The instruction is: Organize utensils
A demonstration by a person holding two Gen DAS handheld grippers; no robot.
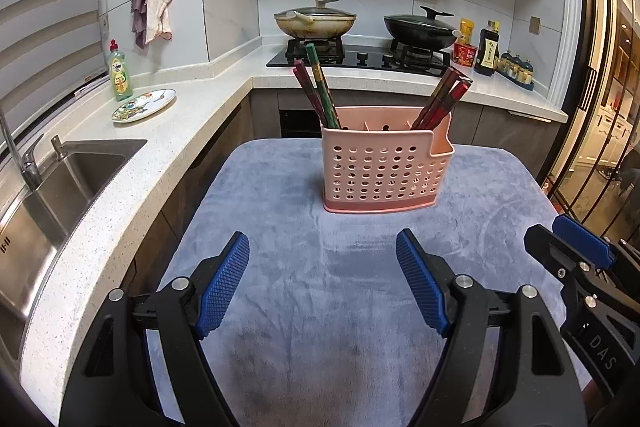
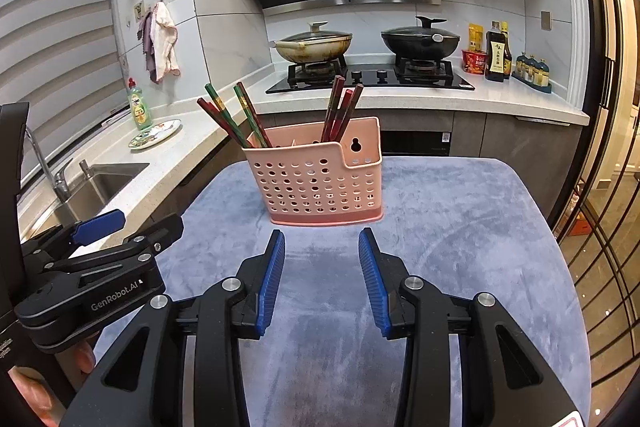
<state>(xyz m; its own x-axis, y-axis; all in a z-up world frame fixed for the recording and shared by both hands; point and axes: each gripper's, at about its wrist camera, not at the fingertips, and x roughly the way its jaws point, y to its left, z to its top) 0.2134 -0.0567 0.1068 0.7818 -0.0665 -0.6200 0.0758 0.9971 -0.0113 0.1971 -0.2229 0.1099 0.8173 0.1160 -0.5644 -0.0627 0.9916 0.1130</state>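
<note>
Both grippers empty, left gripper (image 1: 322,279) spread wide, right gripper (image 2: 322,277) narrower; pink perforated caddy (image 1: 384,171) with chopsticks (image 1: 320,91) bunched at both ends stands just ahead of the fingertips — sorting looks finished or unstarted; next reach goes forward.

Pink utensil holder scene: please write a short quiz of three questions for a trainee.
1. True or false: the pink holder lies on its side.
2. The chopsticks stand in: A one bundle, B two separate groups, C on the cloth.
3. Fill in: both the left gripper and the right gripper are ___.

Key: 1 false, it stands upright; 2 B; 3 open, holding nothing.
</note>
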